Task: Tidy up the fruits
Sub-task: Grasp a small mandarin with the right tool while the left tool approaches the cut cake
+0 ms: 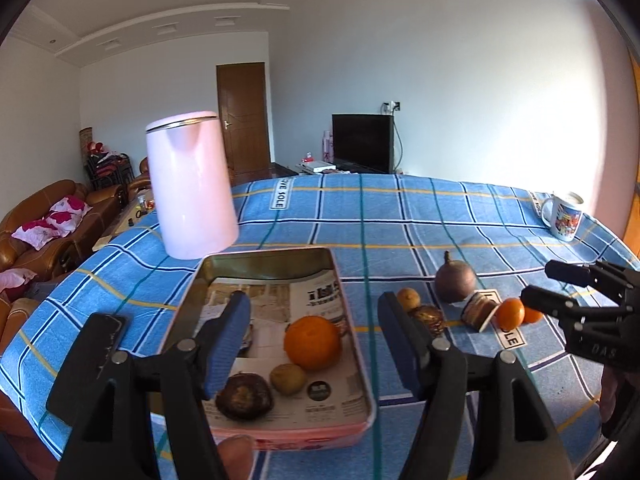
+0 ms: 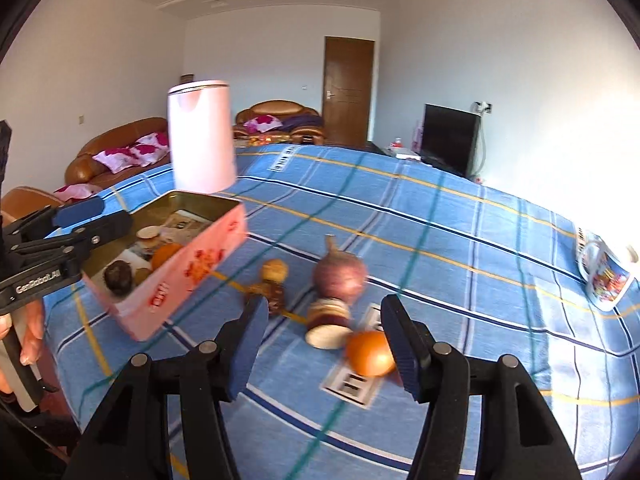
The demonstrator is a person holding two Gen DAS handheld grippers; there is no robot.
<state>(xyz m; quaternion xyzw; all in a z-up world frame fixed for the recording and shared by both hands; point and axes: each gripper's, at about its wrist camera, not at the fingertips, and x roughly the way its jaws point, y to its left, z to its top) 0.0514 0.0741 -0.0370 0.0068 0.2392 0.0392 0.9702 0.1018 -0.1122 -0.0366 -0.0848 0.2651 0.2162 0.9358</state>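
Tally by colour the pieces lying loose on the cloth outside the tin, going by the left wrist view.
Orange fruit: 2
Yellowish fruit: 1
Dark brown piece: 1
Purple-brown fruit with stem: 1
Striped cut piece: 1
Total: 6

One pink tin (image 1: 276,432) holds three fruits: one orange (image 1: 313,343), one small yellowish fruit (image 1: 288,379) and one dark brown fruit (image 1: 245,396). On the checked cloth (image 1: 400,220) lie two small oranges (image 1: 511,313), one purple round fruit (image 1: 455,281), one yellowish fruit (image 1: 409,298), one dark fruit (image 1: 429,317) and one small cup on its side (image 1: 479,309). One white kettle (image 1: 190,184) and one mug (image 1: 565,216) stand there.
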